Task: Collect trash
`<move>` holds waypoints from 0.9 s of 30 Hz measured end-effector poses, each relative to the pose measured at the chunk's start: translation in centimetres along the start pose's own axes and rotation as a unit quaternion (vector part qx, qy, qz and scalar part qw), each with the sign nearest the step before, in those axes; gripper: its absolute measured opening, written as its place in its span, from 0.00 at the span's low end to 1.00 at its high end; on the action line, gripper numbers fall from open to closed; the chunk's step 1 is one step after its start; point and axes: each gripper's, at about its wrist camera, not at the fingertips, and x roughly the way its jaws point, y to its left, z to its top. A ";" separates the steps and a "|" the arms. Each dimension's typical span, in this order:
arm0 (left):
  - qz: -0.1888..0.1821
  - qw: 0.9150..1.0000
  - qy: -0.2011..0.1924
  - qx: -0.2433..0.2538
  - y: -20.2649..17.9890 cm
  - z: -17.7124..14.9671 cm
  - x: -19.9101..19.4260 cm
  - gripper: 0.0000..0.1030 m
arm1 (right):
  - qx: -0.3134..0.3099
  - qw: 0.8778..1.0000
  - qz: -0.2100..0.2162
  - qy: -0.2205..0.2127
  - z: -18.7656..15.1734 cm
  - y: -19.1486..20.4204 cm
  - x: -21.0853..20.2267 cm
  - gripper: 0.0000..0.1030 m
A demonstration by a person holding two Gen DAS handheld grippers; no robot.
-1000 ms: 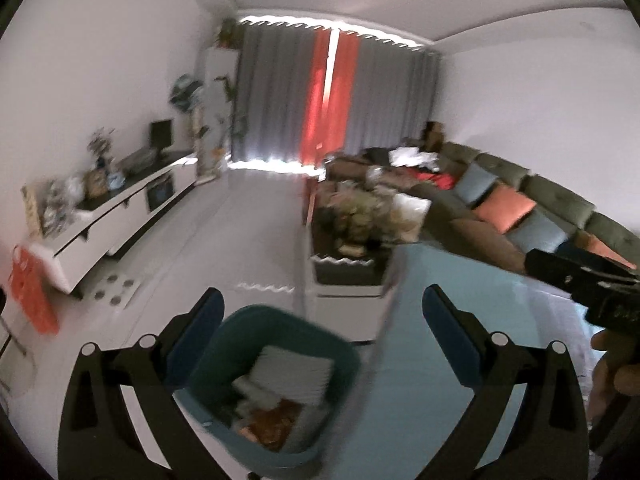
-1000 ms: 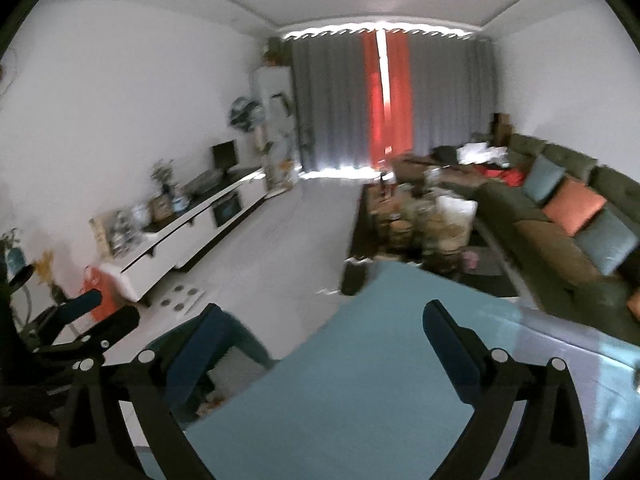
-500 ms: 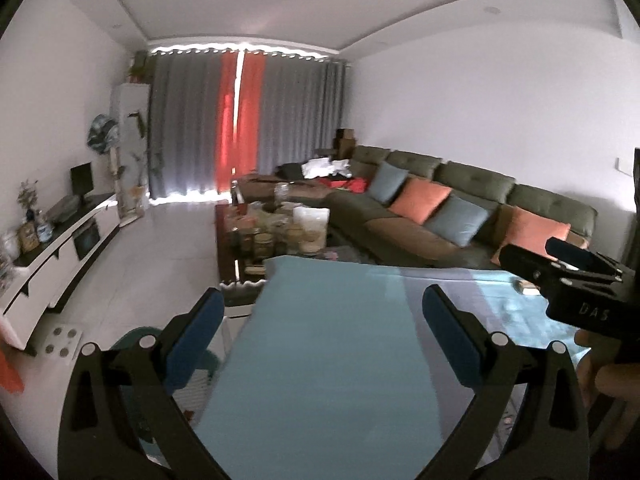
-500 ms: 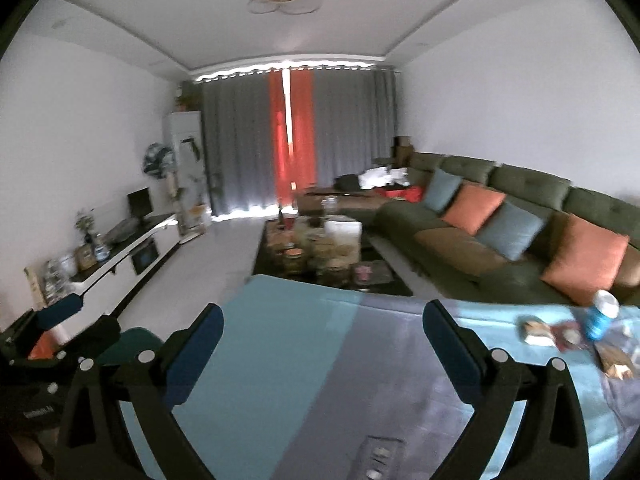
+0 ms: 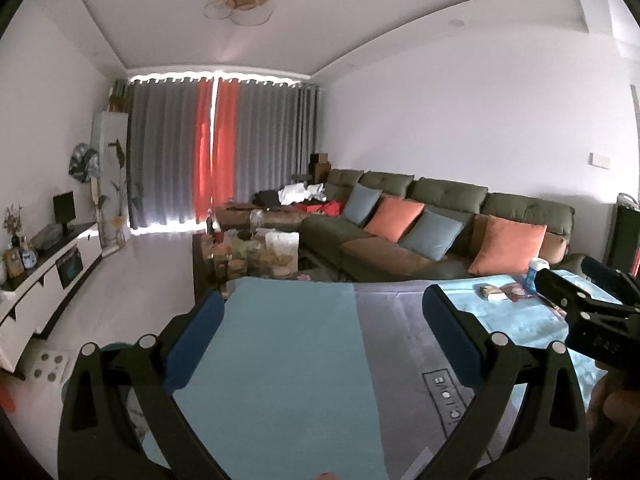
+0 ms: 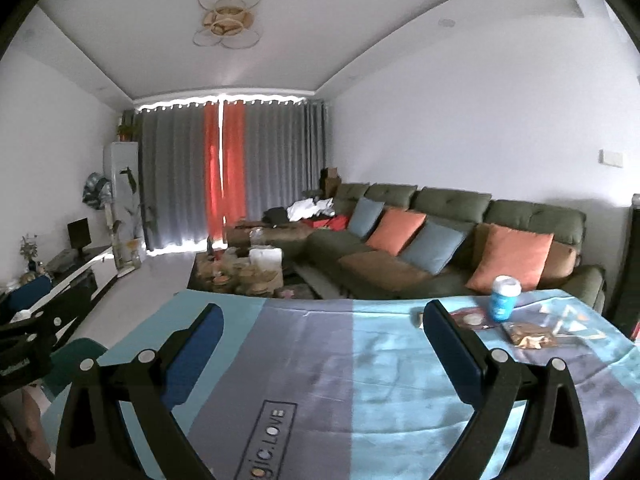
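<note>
Both grippers hang wide open and empty over the blue-and-grey cloth [image 6: 360, 360], left gripper [image 5: 324, 340] and right gripper [image 6: 322, 344] alike. Trash is left at the far right: a blue cup [image 6: 505, 298], a brown wrapper [image 6: 528, 338] and a flat packet [image 6: 474, 320]. The teal bin [image 6: 74, 360] sits low at left, its contents hidden.

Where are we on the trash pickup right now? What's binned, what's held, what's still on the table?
Done: cannot tell; only the rim of the green bin shows, not its contents. In hand: nothing. The left tongs and right tongs are both open and empty above the tablecloth. Left: the blue cup and the wrappers around it at the table's far right end.
</note>
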 end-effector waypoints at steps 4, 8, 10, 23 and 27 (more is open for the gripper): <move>-0.004 1.000 -0.012 0.007 -1.1 -0.5 -0.3 0.95 | 0.000 1.000 -0.017 -0.020 -0.4 -1.0 -1.4 0.94; -0.010 1.000 -0.014 0.014 -1.7 -0.9 -0.8 0.95 | 0.004 0.999 -0.025 -0.026 -0.5 -0.9 -2.4 0.94; -0.010 1.000 -0.015 0.017 -1.6 -1.1 -1.0 0.95 | 0.004 0.999 -0.028 -0.032 -0.7 -0.9 -2.9 0.94; -0.011 1.000 -0.023 0.014 -2.5 -1.4 -1.3 0.95 | -0.006 0.997 -0.048 -0.057 -1.7 -0.1 -5.0 0.94; -0.022 0.999 -0.023 0.021 -2.6 -2.2 -1.8 0.95 | 0.001 0.997 -0.050 -0.064 -2.1 0.3 -5.9 0.94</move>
